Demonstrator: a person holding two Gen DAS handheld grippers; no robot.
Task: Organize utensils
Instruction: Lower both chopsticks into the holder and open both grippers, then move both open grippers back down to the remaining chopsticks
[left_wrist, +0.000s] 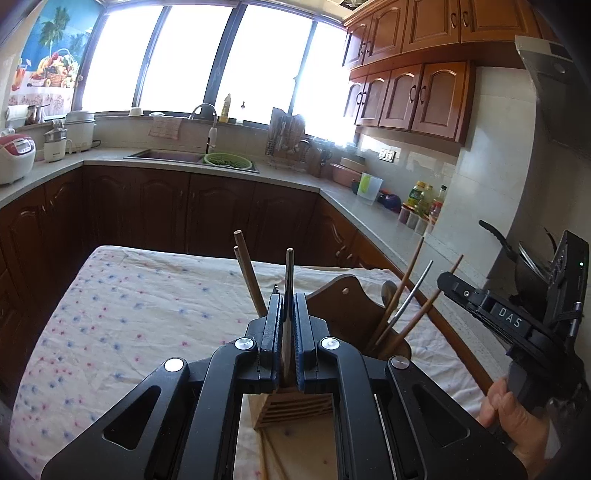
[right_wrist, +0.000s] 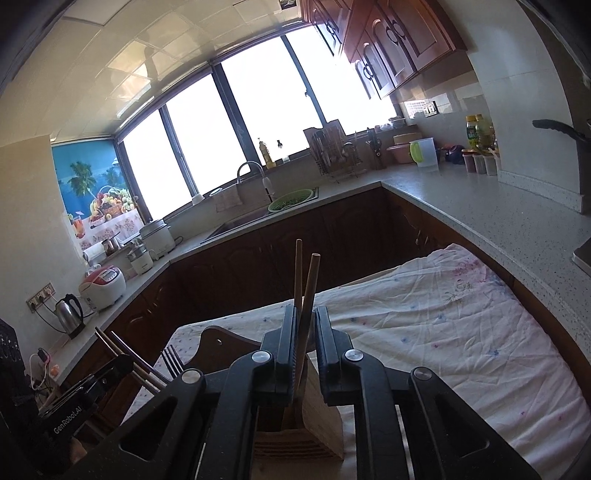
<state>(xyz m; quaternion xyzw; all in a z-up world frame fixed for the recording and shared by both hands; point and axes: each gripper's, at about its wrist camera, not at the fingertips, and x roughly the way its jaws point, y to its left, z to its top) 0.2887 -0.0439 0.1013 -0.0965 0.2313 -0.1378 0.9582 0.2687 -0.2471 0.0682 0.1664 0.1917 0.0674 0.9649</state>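
Your left hand-held gripper (left_wrist: 287, 306) is pinching a thin metal utensil (left_wrist: 288, 273) upright, right over the light wooden holder (left_wrist: 295, 410) on the cloth-covered bench (left_wrist: 129, 314). Two chopsticks (left_wrist: 249, 275) poke up just left of it. The right hand-held gripper (right_wrist: 306, 325) has its pads slightly apart around two chopsticks (right_wrist: 309, 291) standing in a holder (right_wrist: 317, 417). A darker wooden rack (left_wrist: 343, 306) with more utensils sits close by, crowding both.

Both wrist cameras are looking forward along their fingers, close above the wooden holder (left_wrist: 295, 406), sharing the cloth-covered table (left_wrist: 129, 314) and the window-side sink counter (right_wrist: 258, 210).
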